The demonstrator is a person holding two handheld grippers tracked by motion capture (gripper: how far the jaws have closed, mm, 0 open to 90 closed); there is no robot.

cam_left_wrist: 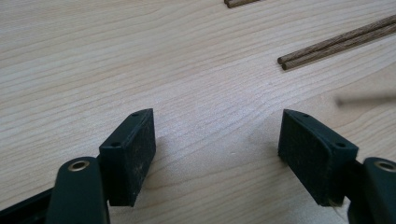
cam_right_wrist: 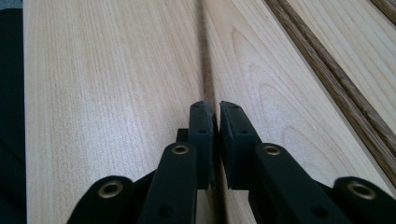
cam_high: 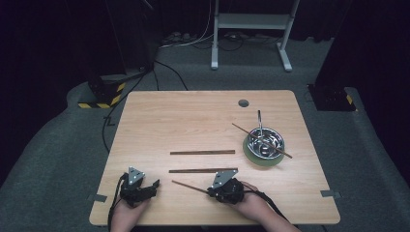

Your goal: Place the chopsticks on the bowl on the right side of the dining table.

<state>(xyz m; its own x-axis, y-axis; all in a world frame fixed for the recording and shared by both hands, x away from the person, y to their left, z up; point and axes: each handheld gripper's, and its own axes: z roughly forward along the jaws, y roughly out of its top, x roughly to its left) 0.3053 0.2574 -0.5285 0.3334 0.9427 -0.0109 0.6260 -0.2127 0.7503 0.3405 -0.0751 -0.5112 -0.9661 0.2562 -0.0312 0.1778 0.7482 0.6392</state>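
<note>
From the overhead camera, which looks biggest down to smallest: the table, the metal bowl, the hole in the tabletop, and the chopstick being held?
1. Table
2. Metal bowl
3. Chopstick, long but very thin
4. Hole

Chopstick versus hole is a close call.

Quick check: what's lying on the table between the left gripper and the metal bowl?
In the high view, two chopstick pairs lie between the left gripper and the metal bowl, along with the right gripper shut on a single chopstick.
</note>
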